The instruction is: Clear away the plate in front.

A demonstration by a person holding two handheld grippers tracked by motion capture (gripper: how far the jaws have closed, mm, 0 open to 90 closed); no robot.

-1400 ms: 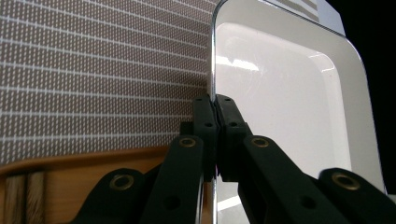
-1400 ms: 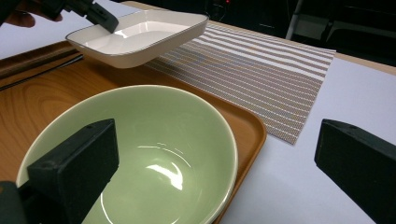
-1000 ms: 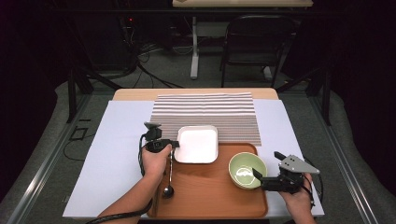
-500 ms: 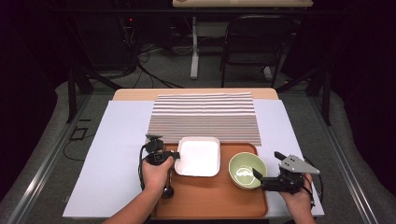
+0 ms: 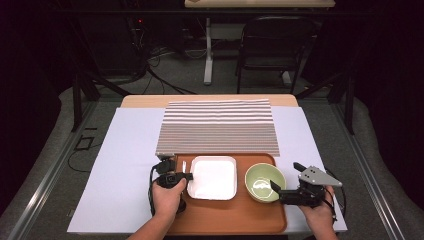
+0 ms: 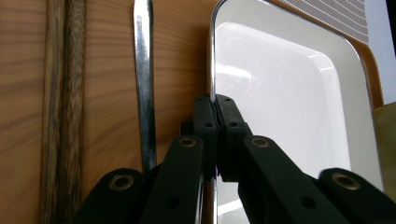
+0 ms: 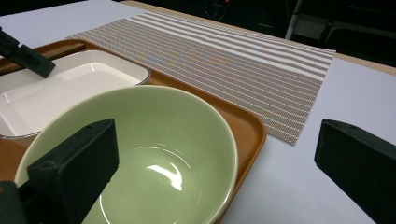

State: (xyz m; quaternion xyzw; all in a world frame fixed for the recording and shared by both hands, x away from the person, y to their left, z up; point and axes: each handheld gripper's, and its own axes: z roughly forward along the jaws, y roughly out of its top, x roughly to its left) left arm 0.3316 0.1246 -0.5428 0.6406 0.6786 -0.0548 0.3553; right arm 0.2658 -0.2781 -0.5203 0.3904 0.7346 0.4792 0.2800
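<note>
A white square plate (image 5: 215, 177) lies on the left half of a brown tray (image 5: 235, 220). My left gripper (image 5: 189, 176) is shut on the plate's left rim; in the left gripper view the pads (image 6: 215, 100) pinch the metal-edged rim of the plate (image 6: 280, 93). A green bowl (image 5: 264, 181) sits on the tray's right half. My right gripper (image 5: 275, 187) is at the bowl's right side, open. In the right gripper view its jaws stand wide apart astride the rim of the bowl (image 7: 154, 154), not pressing it.
A metal spoon handle (image 6: 144, 84) and wooden chopsticks (image 6: 60, 93) lie on the tray left of the plate. A striped placemat (image 5: 217, 125) lies beyond the tray on a white table cover (image 5: 125, 165). A chair (image 5: 275, 45) stands behind the table.
The left gripper has drawn the white plate toward the person, from the placemat's edge fully onto the tray. The right gripper and the bowl have stayed put.
</note>
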